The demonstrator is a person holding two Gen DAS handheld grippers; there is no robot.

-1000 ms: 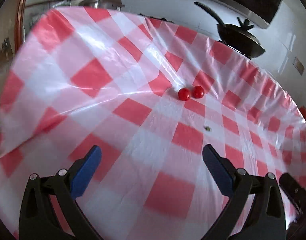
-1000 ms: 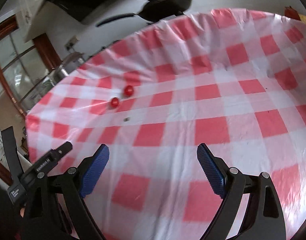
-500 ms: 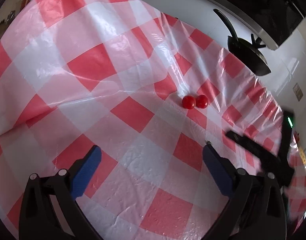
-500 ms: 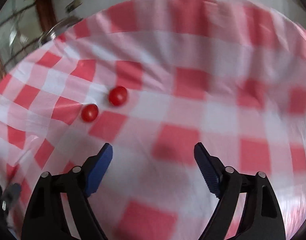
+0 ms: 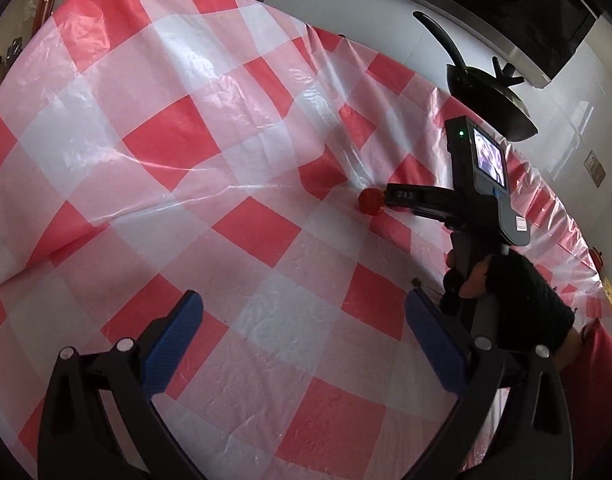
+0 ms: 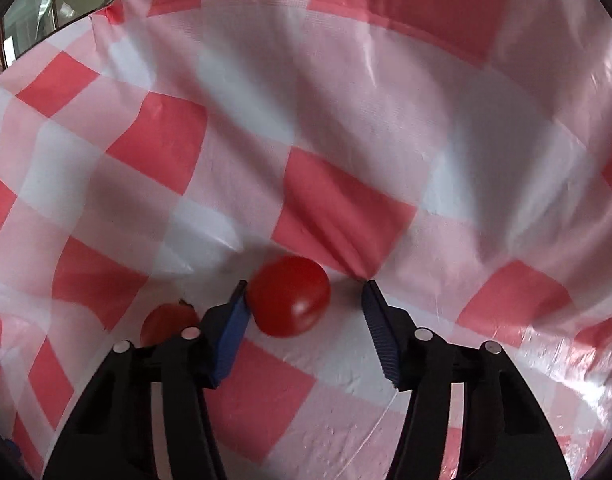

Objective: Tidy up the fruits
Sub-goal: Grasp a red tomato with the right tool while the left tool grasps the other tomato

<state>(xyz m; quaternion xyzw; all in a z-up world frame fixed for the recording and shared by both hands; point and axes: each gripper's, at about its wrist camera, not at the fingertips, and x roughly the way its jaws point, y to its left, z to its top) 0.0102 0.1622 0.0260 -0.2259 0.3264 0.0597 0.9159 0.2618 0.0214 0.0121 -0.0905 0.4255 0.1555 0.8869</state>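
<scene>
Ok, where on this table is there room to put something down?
Lots of room: the red-and-white checked plastic tablecloth is bare from the left gripper across to its left edge. It's crowded on the right, where the right gripper has just been closing its jaws around one small red tomato, a second red tomato beside it.

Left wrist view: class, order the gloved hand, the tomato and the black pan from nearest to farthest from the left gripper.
1. gloved hand, lower right, beside the left gripper.
2. tomato, centre-right, further ahead.
3. black pan, upper right, farthest back.
</scene>
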